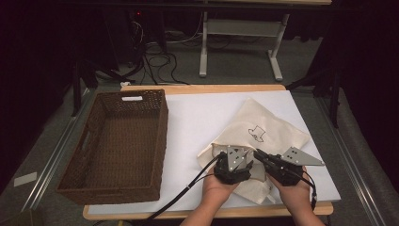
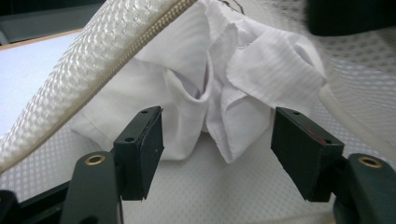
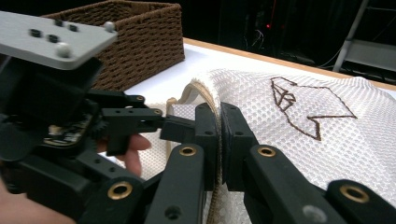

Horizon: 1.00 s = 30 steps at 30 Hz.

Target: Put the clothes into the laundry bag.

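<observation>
A cream mesh bag point(image 1: 270, 127) with a brown stitched emblem lies on the white table point(image 1: 202, 113). My right gripper point(image 3: 219, 121) is shut on the bag's zippered mouth edge point(image 3: 201, 91) and holds it lifted. In the high view that gripper point(image 1: 258, 154) sits at the bag's near side. My left gripper point(image 2: 217, 133) stands open inside the bag's mouth, under the raised zipper edge point(image 2: 107, 51). A crumpled white cloth point(image 2: 243, 79) lies just ahead of its jaws on the mesh, and the pads do not press it. From above, the left gripper point(image 1: 234, 162) is close beside the right one.
A brown wicker basket point(image 1: 162, 127) stands on the table's left half, empty as far as I see. Bare table surface lies between basket and bag. Black cables trail from both grippers over the near edge. Beyond the table are a desk frame and floor cables.
</observation>
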Motion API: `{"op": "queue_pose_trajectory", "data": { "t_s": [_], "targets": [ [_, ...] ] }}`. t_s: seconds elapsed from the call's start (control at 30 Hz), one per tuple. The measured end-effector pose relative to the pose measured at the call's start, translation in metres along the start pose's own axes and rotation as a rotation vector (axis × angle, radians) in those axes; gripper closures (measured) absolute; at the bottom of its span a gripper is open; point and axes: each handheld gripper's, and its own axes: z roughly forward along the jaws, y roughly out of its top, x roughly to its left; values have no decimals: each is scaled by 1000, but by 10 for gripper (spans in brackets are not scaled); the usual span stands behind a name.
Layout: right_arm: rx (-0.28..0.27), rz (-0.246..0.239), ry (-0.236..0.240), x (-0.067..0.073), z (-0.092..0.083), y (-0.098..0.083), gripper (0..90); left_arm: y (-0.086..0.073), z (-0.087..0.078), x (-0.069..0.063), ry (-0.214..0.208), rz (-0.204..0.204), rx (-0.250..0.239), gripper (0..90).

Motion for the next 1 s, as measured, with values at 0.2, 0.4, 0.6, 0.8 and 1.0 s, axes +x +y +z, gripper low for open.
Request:
{"op": "queue_pose_trajectory", "data": {
  "t_s": [0.2,0.4,0.6,0.8,1.0],
  "targets": [
    [0,-7,-1,0,0,0,876,-3,-13,2,0,1,-12,337],
    [-1,-6,-1,0,0,0,877,-3,-24,4,-11,-3,-30,338],
    [-3,-6,1,0,0,0,877,-2,-32,3,-19,0,-48,338],
    [-2,-6,-3,-1,-1,0,877,-2,-40,2,-21,9,-52,342],
    [-3,-2,-4,-1,-2,0,877,-6,-60,7,-14,8,-61,347]
  ]
}}
